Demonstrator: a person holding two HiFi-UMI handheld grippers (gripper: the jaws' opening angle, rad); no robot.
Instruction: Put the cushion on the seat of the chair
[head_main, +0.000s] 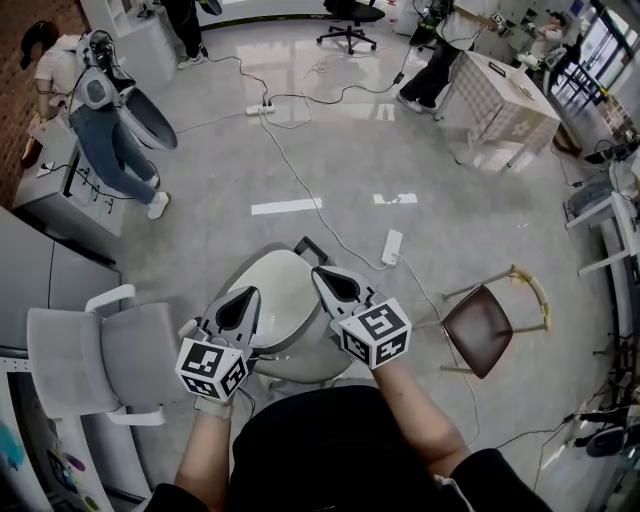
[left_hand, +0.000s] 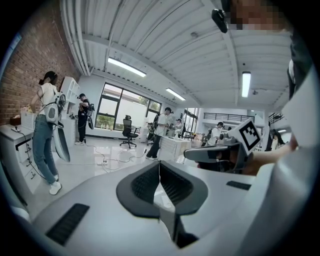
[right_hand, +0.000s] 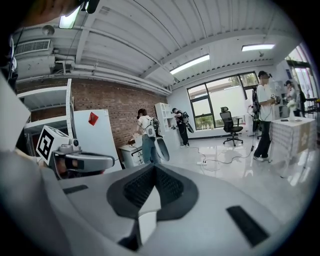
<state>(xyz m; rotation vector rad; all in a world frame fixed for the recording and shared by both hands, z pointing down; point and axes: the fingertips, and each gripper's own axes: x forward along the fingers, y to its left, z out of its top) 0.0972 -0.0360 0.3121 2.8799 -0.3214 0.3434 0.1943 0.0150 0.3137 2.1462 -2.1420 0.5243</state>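
Note:
In the head view an off-white cushion hangs in front of me above the floor, below both grippers. My left gripper is shut on its near left edge and my right gripper is shut on its near right edge. In the left gripper view the left gripper has its dark pads together with a pale sliver of cushion pinched between them. The right gripper shows the same pale strip of cushion. The chair, with a brown seat and a pale wooden frame, stands on the floor to my right, apart from the cushion.
A grey office chair stands close on my left. A white power strip and its cables lie on the glossy floor ahead. A person stands at the far left by a white cabinet. A table is at the far right.

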